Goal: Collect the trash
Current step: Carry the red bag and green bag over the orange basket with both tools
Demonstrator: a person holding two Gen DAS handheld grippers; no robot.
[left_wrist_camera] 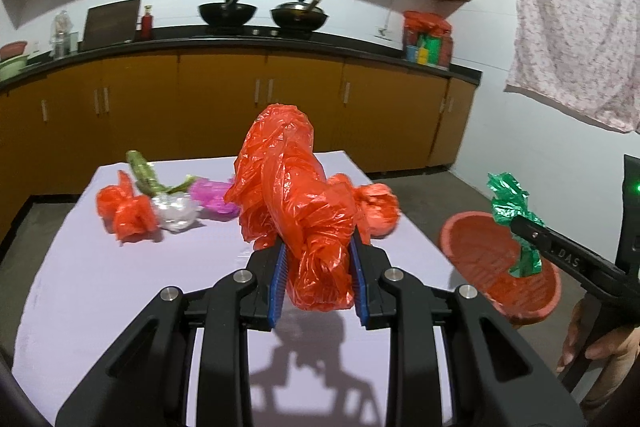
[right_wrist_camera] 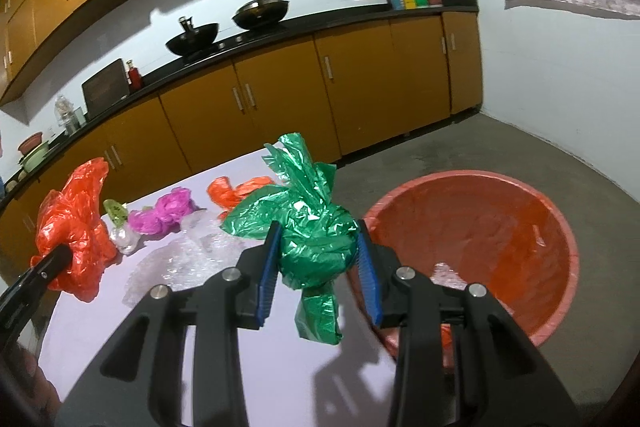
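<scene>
My left gripper (left_wrist_camera: pixel 317 243) is shut on a big crumpled red plastic bag (left_wrist_camera: pixel 292 187), held above the lavender table (left_wrist_camera: pixel 120 287). My right gripper (right_wrist_camera: pixel 319 227) is shut on a crumpled green plastic bag (right_wrist_camera: pixel 308 227) near the table's right edge. To its right, a red basin (right_wrist_camera: pixel 480 227) sits lower down on the floor. In the left wrist view, the right gripper (left_wrist_camera: pixel 532 233) holds the green bag (left_wrist_camera: pixel 508 203) over the basin's rim (left_wrist_camera: pixel 460 227). In the right wrist view, the left gripper (right_wrist_camera: pixel 52 261) and its red bag (right_wrist_camera: pixel 76 223) show at far left.
More trash lies on the table's far side: a small red bag (left_wrist_camera: pixel 128 211), a clear bag (left_wrist_camera: pixel 176 211), a magenta bag (left_wrist_camera: pixel 212 197), a greenish wrapper (left_wrist_camera: pixel 142 171) and another red bag (left_wrist_camera: pixel 376 207). Orange cabinets (left_wrist_camera: pixel 220 107) and a counter with woks stand behind. A person's hand (left_wrist_camera: pixel 592 339) grips the right tool.
</scene>
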